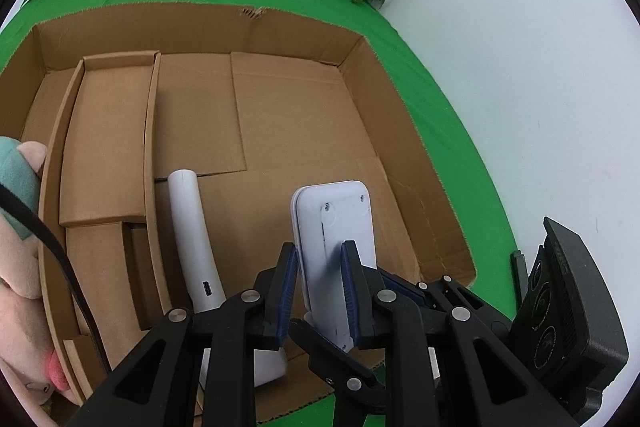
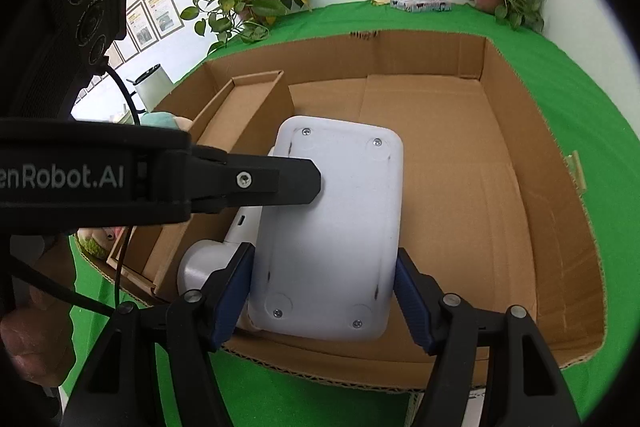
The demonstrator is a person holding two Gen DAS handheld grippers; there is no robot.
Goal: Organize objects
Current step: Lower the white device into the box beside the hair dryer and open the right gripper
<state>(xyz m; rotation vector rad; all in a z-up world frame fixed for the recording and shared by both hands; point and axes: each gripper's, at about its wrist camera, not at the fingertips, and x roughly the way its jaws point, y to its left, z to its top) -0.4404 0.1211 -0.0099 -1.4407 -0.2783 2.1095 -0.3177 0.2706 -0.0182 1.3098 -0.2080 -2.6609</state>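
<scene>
Left gripper (image 1: 320, 287) — pads clamped on the white slab (image 1: 334, 239), edge-on, above the box (image 1: 304, 23) floor | right gripper (image 2: 324, 291) — jaws spread either side of the slab's (image 2: 332, 227) near end, pads just beside it, contact unclear | white handle (image 1: 194, 243) lies in the box beside the divider (image 1: 149, 163) | plush (image 1: 16, 227) outside the left wall

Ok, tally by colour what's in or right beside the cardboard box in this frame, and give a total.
White: 2, the flat white device held by the left tool, and the white handheld gadget lying in the cardboard box.
Pink and teal: 1, the plush toy at the box's left edge.
Brown: 1, the small inner carton.
Total: 4.
</scene>
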